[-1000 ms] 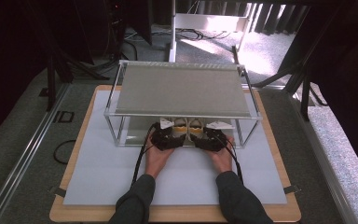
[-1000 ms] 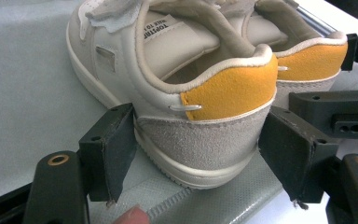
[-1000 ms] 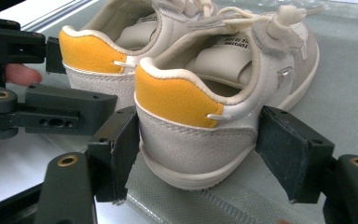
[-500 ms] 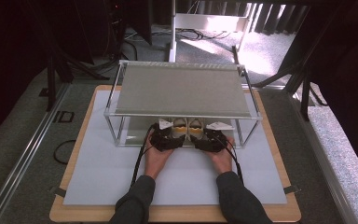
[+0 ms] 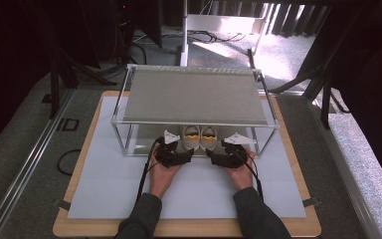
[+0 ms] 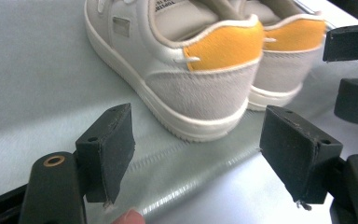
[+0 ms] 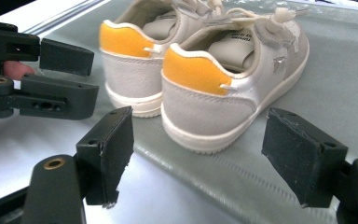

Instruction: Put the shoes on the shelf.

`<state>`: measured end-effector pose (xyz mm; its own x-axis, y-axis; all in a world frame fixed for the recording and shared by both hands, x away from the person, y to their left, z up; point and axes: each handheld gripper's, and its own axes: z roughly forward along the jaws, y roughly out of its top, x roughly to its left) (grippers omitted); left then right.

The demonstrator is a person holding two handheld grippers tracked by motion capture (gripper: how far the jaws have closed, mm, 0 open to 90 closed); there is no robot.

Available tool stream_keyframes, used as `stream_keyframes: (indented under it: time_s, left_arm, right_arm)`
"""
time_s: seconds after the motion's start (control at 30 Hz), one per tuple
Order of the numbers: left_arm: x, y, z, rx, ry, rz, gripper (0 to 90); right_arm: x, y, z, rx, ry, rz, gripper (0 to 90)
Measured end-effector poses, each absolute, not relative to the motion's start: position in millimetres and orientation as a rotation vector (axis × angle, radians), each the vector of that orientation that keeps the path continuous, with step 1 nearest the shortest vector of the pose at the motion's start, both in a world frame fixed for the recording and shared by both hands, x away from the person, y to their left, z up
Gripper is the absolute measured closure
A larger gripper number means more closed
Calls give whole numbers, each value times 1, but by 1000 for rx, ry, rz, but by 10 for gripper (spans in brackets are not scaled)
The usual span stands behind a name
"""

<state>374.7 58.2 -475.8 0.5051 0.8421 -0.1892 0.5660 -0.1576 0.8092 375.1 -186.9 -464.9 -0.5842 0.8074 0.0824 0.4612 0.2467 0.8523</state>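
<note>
Pair of small white shoes with orange heel tabs, standing side by side on the lower shelf (image 5: 144, 144) of a metal-framed rack (image 5: 194, 94), heels toward the person. The rack stands on a white mat (image 5: 104, 189) over the wooden counter (image 5: 64, 226). The left shoe (image 5: 191, 138) and right shoe (image 5: 209, 138) touch or nearly touch each other at the heels.

Left tool (image 5: 183, 155), held in the left hand (image 5: 161, 174), lies just in front of the shelf edge; its jaws stand apart with nothing between them, and in the left gripper view the left shoe (image 6: 186, 70) sits just beyond the pads, clear of both. Right tool (image 5: 214, 158), held in the right hand (image 5: 241, 174), mirrors it; its jaws have just been opening and now stand wide, empty, with the right shoe (image 7: 223, 79) just ahead of them, untouched. In the right gripper view the left tool (image 7: 81, 77) appears beside the left shoe (image 7: 135, 65), near its heel
</note>
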Motion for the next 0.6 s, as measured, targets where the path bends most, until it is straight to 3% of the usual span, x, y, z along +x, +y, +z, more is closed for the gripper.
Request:
stream_keyframes:
  time_s: [0.6]
  left_arm:
    - [321,101,-472,1851,1165,408,258]
  right_arm:
    - [329,-223,-467,1165,2172,1189,258]
